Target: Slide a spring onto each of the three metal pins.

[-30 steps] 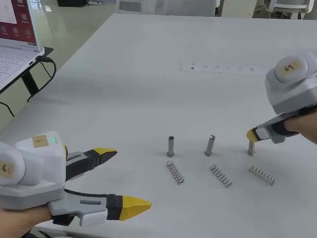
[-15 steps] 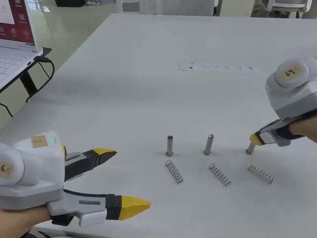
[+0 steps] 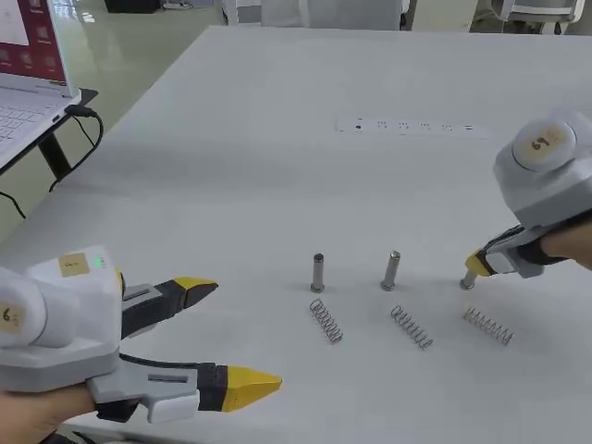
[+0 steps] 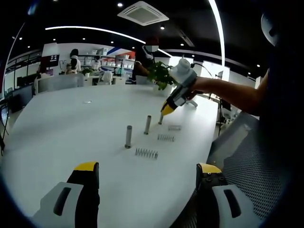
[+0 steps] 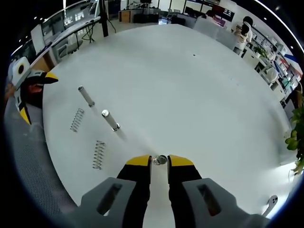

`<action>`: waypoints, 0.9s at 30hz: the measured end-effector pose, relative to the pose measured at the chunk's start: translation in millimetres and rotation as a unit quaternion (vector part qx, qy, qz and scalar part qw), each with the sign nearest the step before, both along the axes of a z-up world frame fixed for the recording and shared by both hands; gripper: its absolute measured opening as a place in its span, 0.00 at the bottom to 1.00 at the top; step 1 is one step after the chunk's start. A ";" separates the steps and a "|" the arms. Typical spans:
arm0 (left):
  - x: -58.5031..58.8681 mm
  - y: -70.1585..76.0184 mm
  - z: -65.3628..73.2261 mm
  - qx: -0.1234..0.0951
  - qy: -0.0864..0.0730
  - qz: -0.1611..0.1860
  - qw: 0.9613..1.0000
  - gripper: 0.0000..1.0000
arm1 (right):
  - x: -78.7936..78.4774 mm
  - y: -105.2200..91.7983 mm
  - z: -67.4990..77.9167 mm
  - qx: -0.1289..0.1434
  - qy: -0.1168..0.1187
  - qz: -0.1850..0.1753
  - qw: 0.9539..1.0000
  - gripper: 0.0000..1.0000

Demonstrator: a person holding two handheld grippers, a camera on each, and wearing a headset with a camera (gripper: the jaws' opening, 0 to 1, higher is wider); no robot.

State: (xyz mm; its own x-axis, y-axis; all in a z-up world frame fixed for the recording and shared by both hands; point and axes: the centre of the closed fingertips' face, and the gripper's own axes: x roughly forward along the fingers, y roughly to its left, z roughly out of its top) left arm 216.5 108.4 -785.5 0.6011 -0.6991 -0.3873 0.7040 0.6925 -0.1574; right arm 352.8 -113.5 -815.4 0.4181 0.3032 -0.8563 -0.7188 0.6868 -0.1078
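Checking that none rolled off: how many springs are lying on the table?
3: left spring, middle spring, right spring, lying loose in a row; none seems hidden.

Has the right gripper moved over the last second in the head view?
Yes. The right gripper has sunk slightly lower over the right pin, judged against the middle pin, which keeps its place in the view.

Rightmost pin (image 3: 468, 281): upper part hidden behind right gripper (image 3: 478, 263) tips; whether jaws clamp it, unclear. Laptop (image 3: 28, 65) cut by left edge.
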 end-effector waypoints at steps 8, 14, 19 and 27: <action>-1.1 -0.4 -0.6 0.002 0.001 -0.001 1.000 0.80 | -6.1 -3.9 0.2 0.000 0.000 -0.001 1.000 0.14; -1.7 -1.0 -1.0 0.002 0.001 -0.004 1.000 0.81 | -11.1 -9.5 0.4 -0.002 0.002 -0.004 1.000 0.15; -1.7 -1.2 -0.8 0.001 0.000 -0.004 1.000 0.81 | -17.8 -10.5 1.4 0.009 0.007 -0.007 1.000 0.15; -1.3 -1.8 0.0 -0.001 -0.001 -0.005 1.000 0.81 | -25.3 -6.4 1.9 0.020 0.015 0.002 1.000 0.16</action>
State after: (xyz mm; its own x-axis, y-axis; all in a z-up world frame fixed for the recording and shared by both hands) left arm 215.2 106.6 -785.6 0.5954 -0.7054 -0.3845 0.7108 0.6856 -0.1573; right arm 327.5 -119.9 -813.5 0.3914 0.3396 -0.8552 -0.7243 0.6870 -0.0587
